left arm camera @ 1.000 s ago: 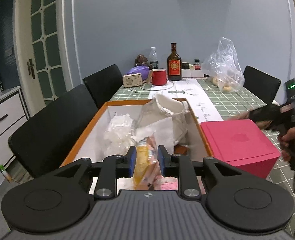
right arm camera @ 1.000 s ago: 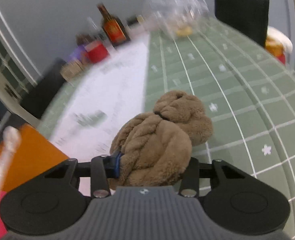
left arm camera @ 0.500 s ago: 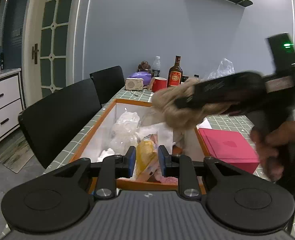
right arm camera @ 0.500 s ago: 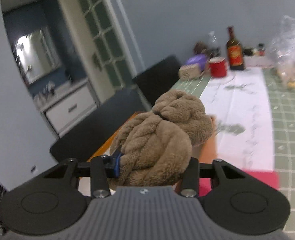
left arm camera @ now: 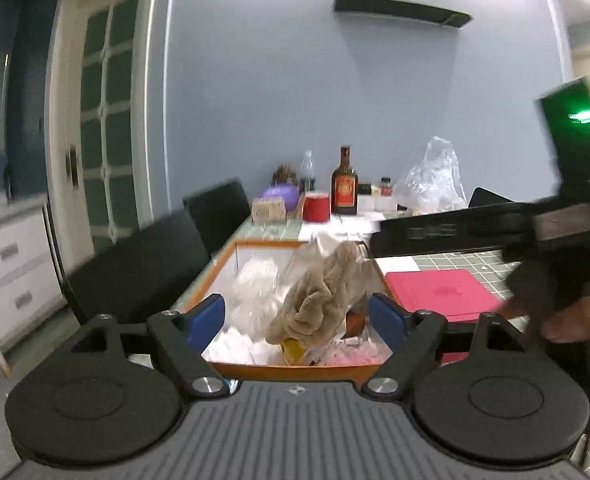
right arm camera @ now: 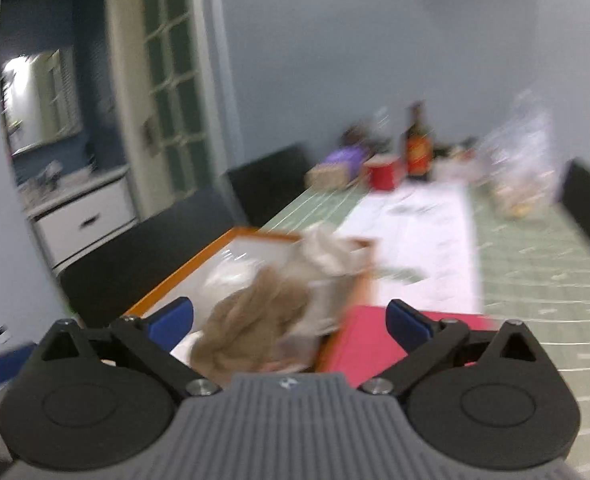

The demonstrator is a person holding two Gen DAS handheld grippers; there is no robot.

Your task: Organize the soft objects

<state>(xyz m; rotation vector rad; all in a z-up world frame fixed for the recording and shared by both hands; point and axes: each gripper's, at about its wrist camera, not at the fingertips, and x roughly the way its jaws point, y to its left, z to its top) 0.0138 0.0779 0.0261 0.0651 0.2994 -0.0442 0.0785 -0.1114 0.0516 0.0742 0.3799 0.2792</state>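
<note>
Step in hand: release into the orange-rimmed box [left arm camera: 251, 368]. The jaws of the left gripper [left arm camera: 298, 318] and the right gripper [right arm camera: 289, 320] are both opening, the blue pads spread wide with nothing pressed between them. The brown plush towel [left arm camera: 323, 292] lies inside the box on top of the other soft contents, white crinkled bags [left arm camera: 255, 288] and a yellow packet [left arm camera: 293, 348], toward the box's right wall. In the right wrist view the towel [right arm camera: 255, 320] sits just ahead of the spread pads, apart from both.

The box stands at the near left part of the table [right arm camera: 535, 280]; a pink lidded box [left arm camera: 443, 292] sits just beside its right wall.

Next move, as judged: withdraw both grippers clear of the box rim, then locate any remaining soft item on the table.

Limits of view: the right wrist picture is motion-blurred, so the towel's outline and the far-end bottle [left arm camera: 343, 184] and red cup [left arm camera: 316, 207] are soft. The box floor is hidden under its contents. The person's hand [left arm camera: 575, 320] is cut off at the right edge
</note>
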